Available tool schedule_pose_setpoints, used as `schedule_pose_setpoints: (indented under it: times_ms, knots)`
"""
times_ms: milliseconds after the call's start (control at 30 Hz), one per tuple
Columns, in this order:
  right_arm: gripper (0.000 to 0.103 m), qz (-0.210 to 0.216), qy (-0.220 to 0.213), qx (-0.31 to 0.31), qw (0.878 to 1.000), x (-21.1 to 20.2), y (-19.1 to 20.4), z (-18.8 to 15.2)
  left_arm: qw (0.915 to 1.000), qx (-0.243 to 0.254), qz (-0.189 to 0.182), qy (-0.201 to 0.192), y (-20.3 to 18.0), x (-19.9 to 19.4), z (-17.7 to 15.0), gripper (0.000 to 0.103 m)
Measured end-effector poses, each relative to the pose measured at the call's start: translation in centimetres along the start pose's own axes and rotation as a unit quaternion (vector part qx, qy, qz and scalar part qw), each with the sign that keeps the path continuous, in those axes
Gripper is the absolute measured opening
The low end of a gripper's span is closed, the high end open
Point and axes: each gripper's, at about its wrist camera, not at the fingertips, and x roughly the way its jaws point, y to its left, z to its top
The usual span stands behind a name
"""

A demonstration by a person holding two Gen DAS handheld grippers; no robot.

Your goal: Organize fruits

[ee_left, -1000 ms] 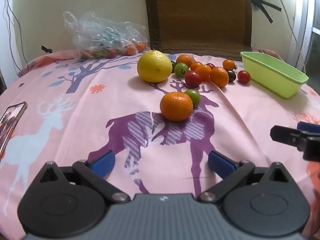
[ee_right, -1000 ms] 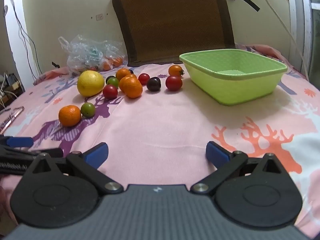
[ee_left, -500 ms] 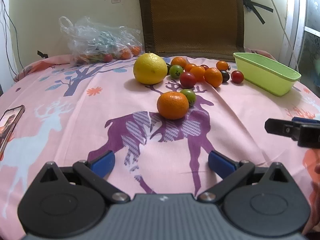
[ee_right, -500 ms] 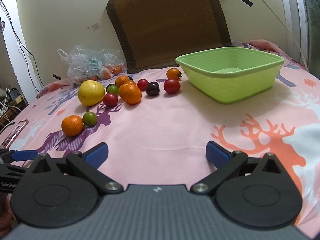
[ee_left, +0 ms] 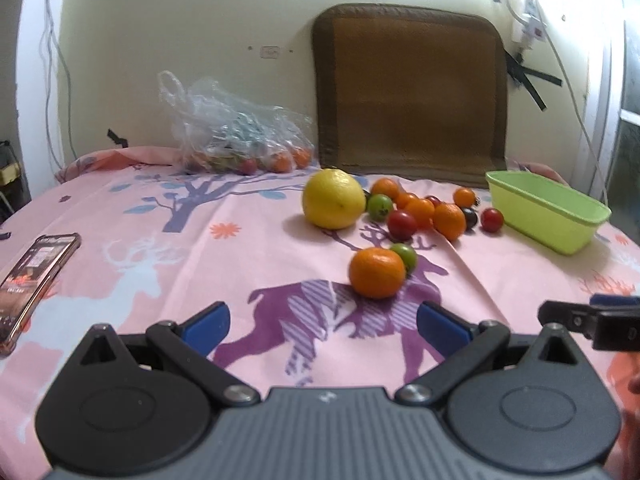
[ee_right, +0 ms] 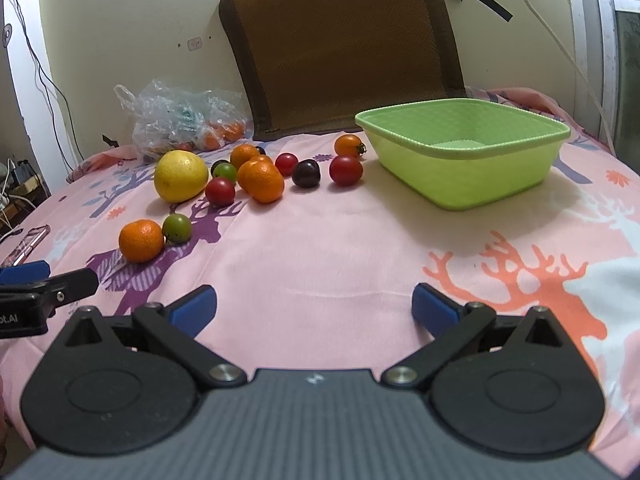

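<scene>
Fruit lies ahead of both grippers, an orange [ee_left: 377, 273] nearest the left gripper [ee_left: 323, 321]. Both left and right gripper [ee_right: 314, 305] gape wide, holding nothing. Basket [ee_right: 464, 168] sits ahead-right of the right one.

Pink deer-print cloth [ee_right: 320, 248] bears loose fruit [ee_right: 262, 176]; green basin [ee_right: 464, 160]; phone [ee_left: 36, 268]; bag [ee_left: 232, 136].

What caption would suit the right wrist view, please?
Open right hand-held gripper faces scattered fruits beside an empty green basin.
</scene>
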Motion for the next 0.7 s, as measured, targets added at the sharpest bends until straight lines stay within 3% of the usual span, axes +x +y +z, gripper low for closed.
schedule_pose_setpoints:
  times_ms: [433,700]
  knots:
    - [0.103,-0.009,-0.023,0.005,1.0,-0.2,-0.1,0.6,0.9997,-0.017,0.003,-0.02,1.0,0.0,-0.2,0.103]
    - [0.103,-0.038,-0.1,-0.026,0.994,-0.9,1.1,2.0,0.998,-0.054,-0.009,-0.032,1.9,0.2,-0.2,0.103]
